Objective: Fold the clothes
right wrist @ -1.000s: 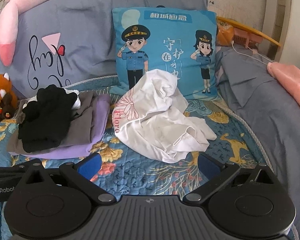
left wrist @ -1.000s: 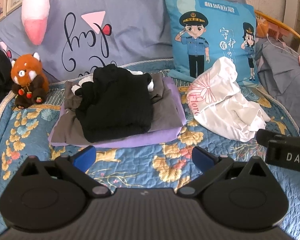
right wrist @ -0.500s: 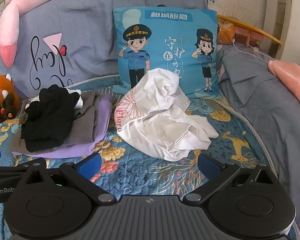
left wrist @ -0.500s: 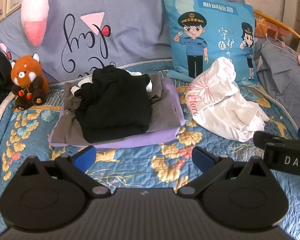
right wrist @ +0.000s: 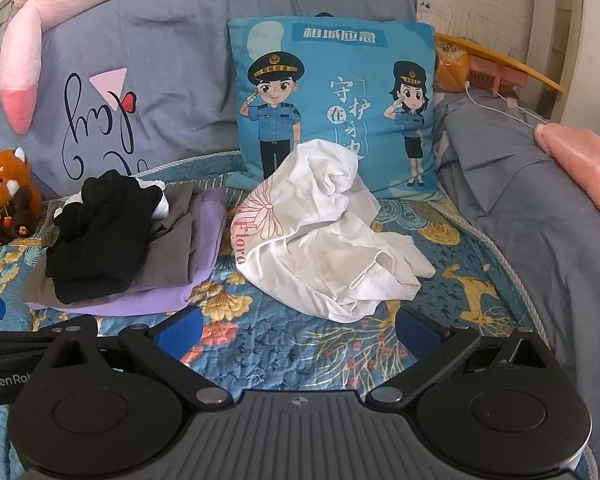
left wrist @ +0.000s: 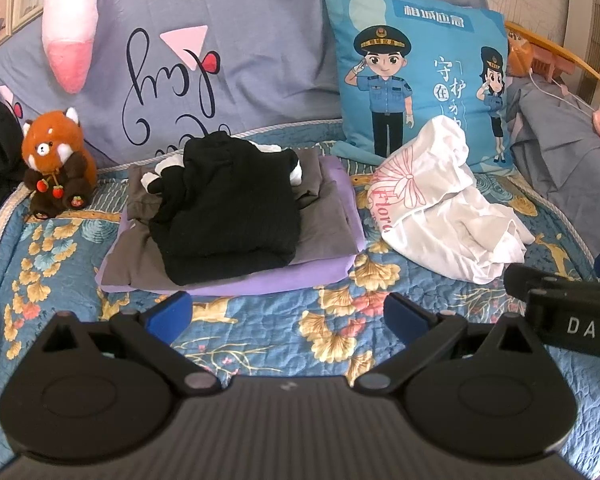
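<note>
Crumpled white shirt [right wrist: 324, 240] beside folded stack [left wrist: 236, 220] on quilt [right wrist: 280, 344], both tools [left wrist: 286, 312] [right wrist: 298, 326] spread apart, empty.

White garment [right wrist: 320, 236] thin crumpled cloth; quilt [right wrist: 268, 344] stitched, matt; red panda toy [left wrist: 54, 160] plush.

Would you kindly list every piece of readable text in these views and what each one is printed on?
"相城应急": banner on the blue cushion.
"守护在身边": down the same cushion; last characters hidden by cloth.
"Flora": pink, on the white garment.
"DAS": cut off, on the right gripper.
"GenRo": cut off, on the left gripper.
Cursive on the grey pillow: not legible.
</note>
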A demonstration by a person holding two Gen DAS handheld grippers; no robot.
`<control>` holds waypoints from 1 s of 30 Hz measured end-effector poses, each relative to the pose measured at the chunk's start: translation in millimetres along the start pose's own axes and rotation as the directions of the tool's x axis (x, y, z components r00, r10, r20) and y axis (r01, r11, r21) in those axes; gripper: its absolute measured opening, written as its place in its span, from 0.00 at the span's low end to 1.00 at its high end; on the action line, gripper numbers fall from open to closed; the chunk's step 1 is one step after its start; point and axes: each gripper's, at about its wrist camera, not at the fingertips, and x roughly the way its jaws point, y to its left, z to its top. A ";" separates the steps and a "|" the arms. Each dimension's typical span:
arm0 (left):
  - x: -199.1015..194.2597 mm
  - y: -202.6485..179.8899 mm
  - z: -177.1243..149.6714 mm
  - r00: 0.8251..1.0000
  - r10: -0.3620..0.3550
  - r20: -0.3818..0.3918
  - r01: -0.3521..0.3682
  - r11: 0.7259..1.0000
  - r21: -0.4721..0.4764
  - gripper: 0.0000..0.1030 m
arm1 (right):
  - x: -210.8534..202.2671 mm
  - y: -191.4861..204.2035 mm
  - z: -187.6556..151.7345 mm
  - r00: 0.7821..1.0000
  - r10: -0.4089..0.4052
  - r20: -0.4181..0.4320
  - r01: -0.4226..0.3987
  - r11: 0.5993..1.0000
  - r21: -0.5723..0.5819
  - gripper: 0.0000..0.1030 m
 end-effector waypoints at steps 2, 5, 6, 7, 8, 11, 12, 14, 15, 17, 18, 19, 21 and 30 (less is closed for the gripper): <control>0.5 0.4 0.2 1.000 0.002 -0.002 -0.002 1.000 -0.002 1.00 | 0.1 0.1 0.1 1.000 -0.005 -0.001 0.005 1.000 -0.003 1.00; 1.8 2.4 -0.6 1.000 0.003 -0.005 -0.003 1.000 -0.009 1.00 | 0.1 -1.4 0.3 1.000 -0.006 -0.001 0.006 1.000 0.003 1.00; 2.3 3.6 -0.7 1.000 0.003 -0.007 -0.003 1.000 -0.013 1.00 | 0.1 -1.8 0.4 1.000 -0.006 -0.001 0.006 1.000 0.004 1.00; 2.6 4.3 -0.7 1.000 0.002 -0.008 -0.002 1.000 -0.015 1.00 | 0.1 -2.3 0.4 1.000 -0.006 -0.002 0.006 1.000 0.006 1.00; 2.9 4.9 -0.7 1.000 0.002 -0.009 -0.002 1.000 -0.016 1.00 | 0.0 -2.8 0.5 1.000 -0.006 -0.002 0.006 1.000 0.008 1.00; 3.2 4.9 -1.3 1.000 0.008 -0.008 -0.008 1.000 -0.014 1.00 | 0.2 -3.6 -0.1 1.000 -0.005 -0.005 0.005 1.000 0.012 1.00; 3.0 4.9 -1.5 1.000 0.009 -0.007 -0.009 1.000 -0.013 1.00 | 0.5 -3.8 -0.3 1.000 -0.005 -0.006 0.005 1.000 0.013 1.00; 2.9 4.9 -1.0 1.000 0.010 -0.007 -0.010 1.000 -0.012 1.00 | 0.4 -3.6 -0.6 1.000 -0.005 -0.006 0.006 1.000 0.011 1.00; 2.7 5.1 -1.4 1.000 0.010 -0.006 -0.010 1.000 -0.012 1.00 | 0.4 -3.5 -0.4 1.000 -0.005 -0.006 0.005 1.000 0.011 1.00; 2.4 5.4 -2.0 1.000 0.010 -0.005 -0.010 1.000 -0.011 1.00 | 0.2 -3.3 0.1 1.000 -0.003 -0.006 0.003 1.000 0.011 1.00; 2.3 5.5 -2.0 1.000 0.011 -0.005 -0.011 1.000 -0.011 1.00 | 0.2 -3.2 0.3 1.000 -0.003 -0.006 0.003 1.000 0.011 1.00; 2.2 5.6 -2.1 1.000 0.012 -0.005 -0.012 1.000 -0.010 1.00 | 0.0 -3.1 0.5 1.000 -0.002 -0.005 0.002 1.000 0.011 1.00; 1.9 6.0 -2.5 1.000 0.014 -0.005 -0.014 1.000 -0.009 1.00 | -0.4 -2.5 0.6 1.000 -0.003 -0.004 0.003 1.000 0.008 1.00; 0.5 8.5 -1.5 1.000 0.018 -0.004 -0.018 1.000 -0.018 1.00 | -2.3 0.4 -0.2 1.000 -0.002 0.000 0.002 1.000 0.001 1.00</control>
